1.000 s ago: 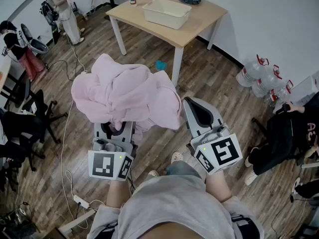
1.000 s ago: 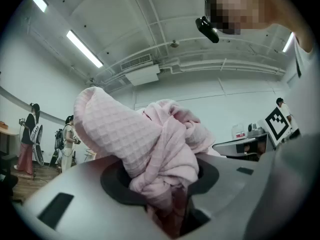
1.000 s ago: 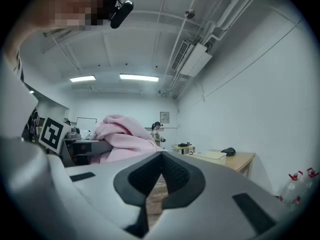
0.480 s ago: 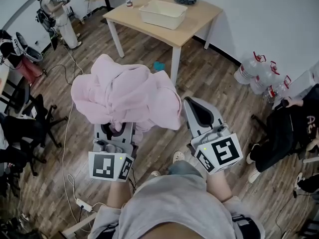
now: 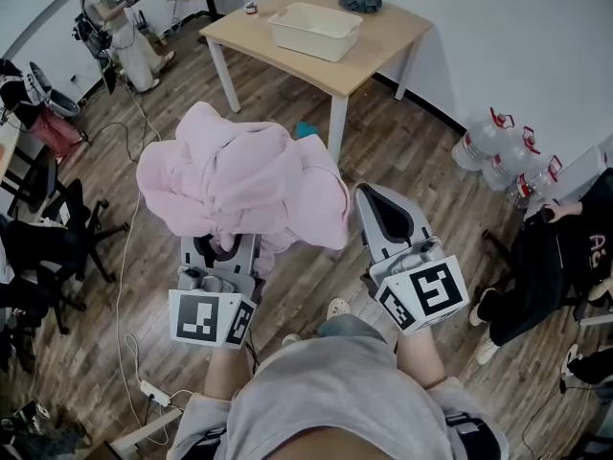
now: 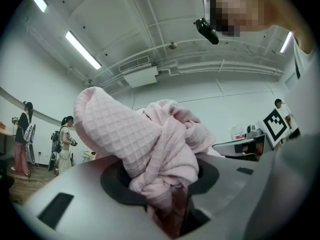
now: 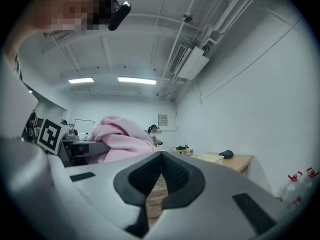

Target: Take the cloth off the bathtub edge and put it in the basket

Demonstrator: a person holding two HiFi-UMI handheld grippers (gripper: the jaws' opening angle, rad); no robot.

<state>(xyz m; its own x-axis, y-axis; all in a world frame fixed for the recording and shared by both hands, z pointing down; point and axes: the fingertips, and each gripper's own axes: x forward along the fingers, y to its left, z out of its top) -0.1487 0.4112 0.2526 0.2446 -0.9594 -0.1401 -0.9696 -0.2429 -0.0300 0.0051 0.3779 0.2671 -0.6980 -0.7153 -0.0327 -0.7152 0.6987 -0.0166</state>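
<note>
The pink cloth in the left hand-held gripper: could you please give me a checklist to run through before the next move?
1. Grip on the pink cloth: ok; the left hand-held gripper is shut on a bunched fold.
2. Right hand-held gripper free: ok; jaws together, nothing between them.
3. Cloth off the floor: ok; it is piled above the left gripper.
4. Basket found: cannot tell; a cream tub stands on the wooden table ahead, possibly it.

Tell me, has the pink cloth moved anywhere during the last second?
No. The pink cloth, clamped in the left hand-held gripper, sits just as far left of the table leg as before, with no real shift either way.
</note>
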